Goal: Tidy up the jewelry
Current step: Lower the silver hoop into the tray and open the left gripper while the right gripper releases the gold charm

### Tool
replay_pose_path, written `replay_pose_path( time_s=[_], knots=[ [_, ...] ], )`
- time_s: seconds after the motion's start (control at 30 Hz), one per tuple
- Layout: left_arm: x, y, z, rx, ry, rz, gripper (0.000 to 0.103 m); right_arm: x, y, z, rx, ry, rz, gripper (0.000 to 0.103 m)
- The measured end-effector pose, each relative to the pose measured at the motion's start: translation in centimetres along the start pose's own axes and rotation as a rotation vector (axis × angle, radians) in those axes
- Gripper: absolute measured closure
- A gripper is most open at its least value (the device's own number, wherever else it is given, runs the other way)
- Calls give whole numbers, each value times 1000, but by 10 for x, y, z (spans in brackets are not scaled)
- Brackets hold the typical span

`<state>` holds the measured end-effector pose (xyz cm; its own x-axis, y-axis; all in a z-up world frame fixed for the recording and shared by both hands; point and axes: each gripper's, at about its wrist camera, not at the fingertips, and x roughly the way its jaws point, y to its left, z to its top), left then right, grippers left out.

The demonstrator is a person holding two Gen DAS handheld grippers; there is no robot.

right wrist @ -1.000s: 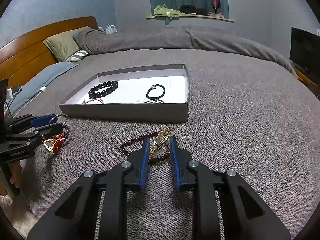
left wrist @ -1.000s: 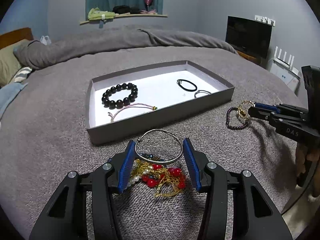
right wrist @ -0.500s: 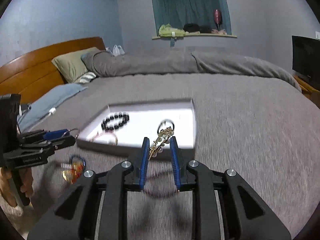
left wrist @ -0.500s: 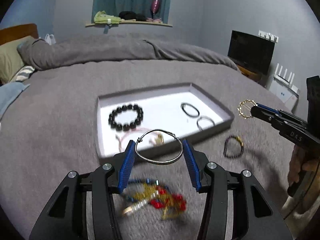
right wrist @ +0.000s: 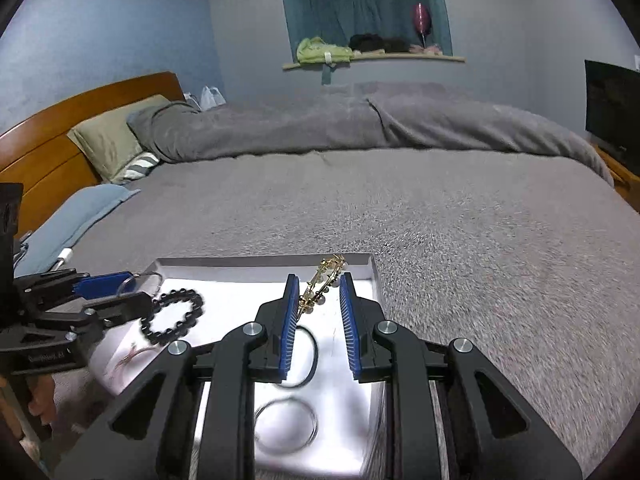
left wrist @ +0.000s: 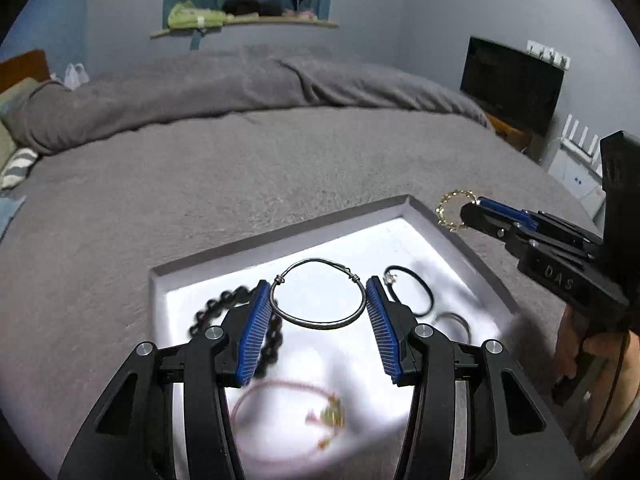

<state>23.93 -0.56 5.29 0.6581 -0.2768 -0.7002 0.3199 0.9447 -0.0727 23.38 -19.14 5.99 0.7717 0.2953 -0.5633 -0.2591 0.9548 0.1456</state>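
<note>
Tray (left wrist: pixel 452 236) floor: partly taken by black bead bracelet (left wrist: pixel 224 312), hair tie (left wrist: pixel 412 288), thin ring (left wrist: pixel 454 322); far strip left bare
Bed (right wrist: pixel 460 216) around tray: left open

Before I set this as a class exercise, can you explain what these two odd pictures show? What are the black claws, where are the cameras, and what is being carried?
There is no robot here. A person holds a hand-held gripper in each hand, and each one carries a wide-angle camera looking out along its two blue-padded fingers. So one picture looks out from the left gripper, the other from the right gripper; each also catches the other at its edge.

Below them a shallow grey tray lies on a bed with a grey blanket. In it are a black bead bracelet, a black hair tie, a thin silver ring and a pink cord bracelet.

The left gripper holds a silver wire bangle; the right gripper holds a gold bracelet. Both hang above the tray.
</note>
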Motion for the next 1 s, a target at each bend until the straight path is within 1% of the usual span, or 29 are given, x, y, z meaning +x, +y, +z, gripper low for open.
replay_pose_path(
  time_s=[0.1,0.2,0.37,0.43,0.6,0.67,0.8,0.83,0.9,1.0],
  knots=[
    [23,1,9,10,51,4,53,21,1,-2,-15,52,9,82],
    [45,3,14,9,104,6,53,36,6,-4,-49,93,-6,82],
    [75,8,17,4,181,36,53,49,6,-6,-43,139,-14,82],
    [80,8,15,1,204,31,53,52,4,-8,-35,154,-15,82],
    [86,7,11,22,235,22,53,56,3,-11,-29,166,-21,82],
    [89,7,9,27,244,29,53,57,2,-12,-25,167,-22,82],
    [89,7,9,29,238,33,51,57,0,-12,-20,163,-22,82],
    [90,8,9,28,236,28,47,57,0,-12,-20,163,-21,82],
    [88,7,9,25,224,26,45,56,-1,-12,-19,159,-19,82],
    [83,8,11,14,202,23,45,53,-2,-12,-17,148,-11,81]
  ],
)
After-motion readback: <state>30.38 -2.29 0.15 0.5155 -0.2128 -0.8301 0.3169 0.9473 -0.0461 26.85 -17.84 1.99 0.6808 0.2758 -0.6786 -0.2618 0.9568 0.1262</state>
